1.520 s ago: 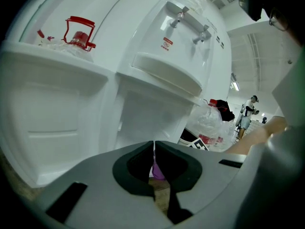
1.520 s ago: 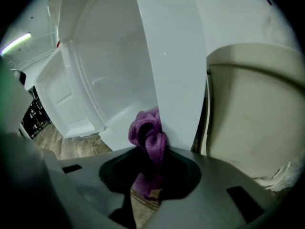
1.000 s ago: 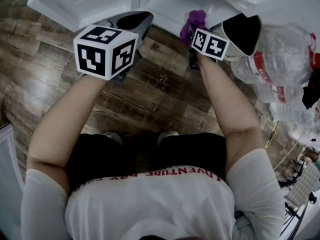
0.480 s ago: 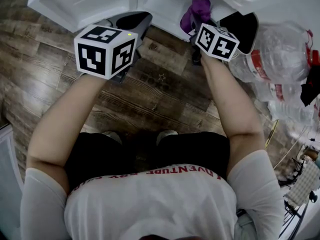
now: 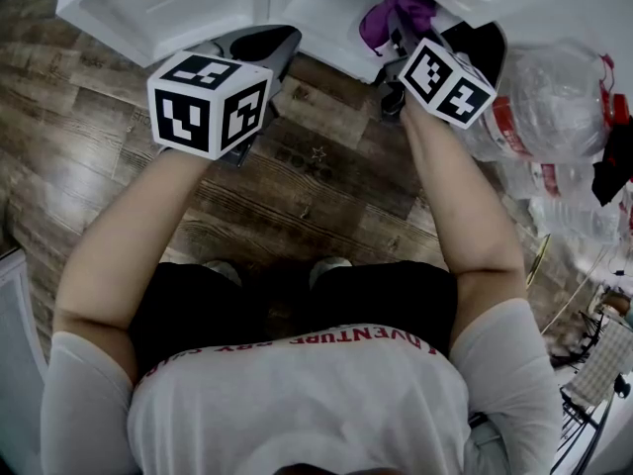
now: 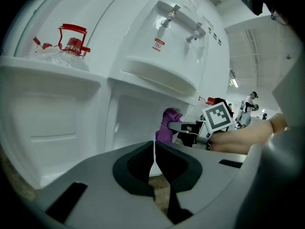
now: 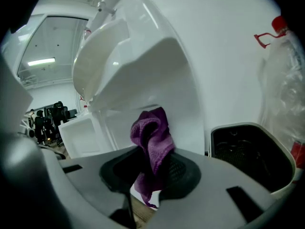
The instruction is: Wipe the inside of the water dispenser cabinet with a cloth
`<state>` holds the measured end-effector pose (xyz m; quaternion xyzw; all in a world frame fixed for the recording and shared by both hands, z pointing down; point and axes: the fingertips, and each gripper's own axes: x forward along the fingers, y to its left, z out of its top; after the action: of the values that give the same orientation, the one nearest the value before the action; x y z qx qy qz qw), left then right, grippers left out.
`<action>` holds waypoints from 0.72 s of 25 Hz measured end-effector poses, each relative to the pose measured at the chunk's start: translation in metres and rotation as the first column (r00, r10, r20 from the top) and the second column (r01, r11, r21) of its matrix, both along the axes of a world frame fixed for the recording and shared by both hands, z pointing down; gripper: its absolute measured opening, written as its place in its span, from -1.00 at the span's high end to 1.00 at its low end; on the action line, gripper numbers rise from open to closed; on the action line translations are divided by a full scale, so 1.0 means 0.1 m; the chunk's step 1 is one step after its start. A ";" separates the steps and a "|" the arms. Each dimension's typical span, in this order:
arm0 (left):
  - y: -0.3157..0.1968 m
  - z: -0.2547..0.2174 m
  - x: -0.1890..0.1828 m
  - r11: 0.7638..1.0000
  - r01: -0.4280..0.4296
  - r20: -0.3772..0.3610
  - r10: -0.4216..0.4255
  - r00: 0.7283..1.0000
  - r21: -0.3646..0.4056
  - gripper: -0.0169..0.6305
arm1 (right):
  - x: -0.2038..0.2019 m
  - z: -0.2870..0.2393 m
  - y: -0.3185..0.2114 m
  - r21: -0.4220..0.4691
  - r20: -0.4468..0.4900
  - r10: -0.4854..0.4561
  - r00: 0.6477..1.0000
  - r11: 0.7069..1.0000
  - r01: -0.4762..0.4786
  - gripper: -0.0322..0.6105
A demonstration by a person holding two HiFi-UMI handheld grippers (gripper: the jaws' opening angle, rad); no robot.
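Observation:
The white water dispenser (image 6: 176, 46) stands with its lower cabinet (image 6: 136, 120) open; the cabinet door (image 5: 158, 8) is swung out to the left. A purple cloth (image 7: 153, 140) hangs bunched between the pads of my right gripper (image 7: 150, 168), which is shut on it. In the head view the cloth (image 5: 394, 16) sits at the cabinet's opening, just ahead of my right gripper (image 5: 401, 46). My left gripper (image 6: 155, 159) is shut with nothing in it, its pads touching. It hovers low in front of the door (image 6: 52, 118), left of the cloth (image 6: 167, 125).
A black-lined bin (image 5: 483, 47) stands right of the cabinet, seen also in the right gripper view (image 7: 250, 151). Clear water bottles with red caps (image 5: 559, 107) lie at the right on the wood floor (image 5: 316, 176). The drip tray (image 7: 124, 56) juts out above the cabinet.
My right gripper has moved up and to the right with the cloth, closer into the cabinet opening, and has tilted. The left gripper has stayed still.

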<state>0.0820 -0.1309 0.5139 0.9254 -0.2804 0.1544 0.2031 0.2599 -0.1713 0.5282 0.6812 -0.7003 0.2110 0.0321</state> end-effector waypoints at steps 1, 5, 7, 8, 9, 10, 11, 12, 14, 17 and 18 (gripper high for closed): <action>0.00 0.00 0.01 1.000 -0.002 -0.001 0.002 1.000 0.002 0.84 | 0.00 -0.04 0.00 0.009 0.000 0.003 1.000 1.000 -0.003 0.58; 0.00 -0.01 -0.01 1.000 0.000 -0.001 0.000 1.000 0.005 0.84 | 0.00 -0.14 -0.01 0.031 -0.013 0.005 1.000 0.999 -0.004 0.58; 0.00 -0.01 -0.03 1.000 0.003 -0.001 -0.003 1.000 0.005 0.84 | 0.00 -0.17 -0.01 0.039 -0.032 0.004 0.999 0.999 -0.003 0.58; 0.00 -0.01 -0.04 1.000 0.005 -0.002 -0.005 1.000 0.005 0.84 | 0.00 -0.18 -0.01 0.043 -0.045 0.004 0.999 0.999 -0.002 0.58; -0.01 -0.01 -0.05 1.000 0.007 -0.002 -0.007 1.000 0.006 0.84 | 0.00 -0.19 -0.02 0.045 -0.052 0.004 0.999 0.999 -0.002 0.58; -0.01 -0.01 -0.05 1.000 0.008 -0.002 -0.008 1.000 0.006 0.84 | -0.01 -0.19 -0.02 0.047 -0.053 0.006 0.999 0.999 -0.003 0.58; -0.01 -0.01 -0.06 1.000 0.008 -0.002 -0.008 1.000 0.006 0.84 | -0.01 -0.20 -0.03 0.047 -0.050 0.008 0.999 0.999 -0.006 0.58; -0.01 -0.01 -0.06 1.000 0.008 -0.002 -0.008 1.000 0.007 0.84 | -0.02 -0.20 -0.03 0.047 -0.048 0.010 0.999 0.999 -0.008 0.58; -0.01 0.00 -0.07 1.000 0.007 -0.001 -0.007 1.000 0.006 0.84 | -0.03 -0.21 -0.04 0.047 -0.052 0.012 0.999 0.999 -0.010 0.58; -0.02 0.01 -0.08 1.000 0.006 -0.001 -0.006 1.000 0.004 0.84 | -0.06 -0.23 -0.08 0.055 -0.055 0.009 0.998 0.998 -0.006 0.58; -0.02 0.02 -0.09 1.000 0.006 -0.002 -0.006 1.000 0.002 0.84 | -0.07 -0.23 -0.09 0.057 -0.054 0.007 0.999 0.998 -0.004 0.58</action>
<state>0.0733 -0.1326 0.5155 0.9249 -0.2832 0.1524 0.2029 0.2531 -0.1804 0.5051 0.6893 -0.7030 0.1725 0.0311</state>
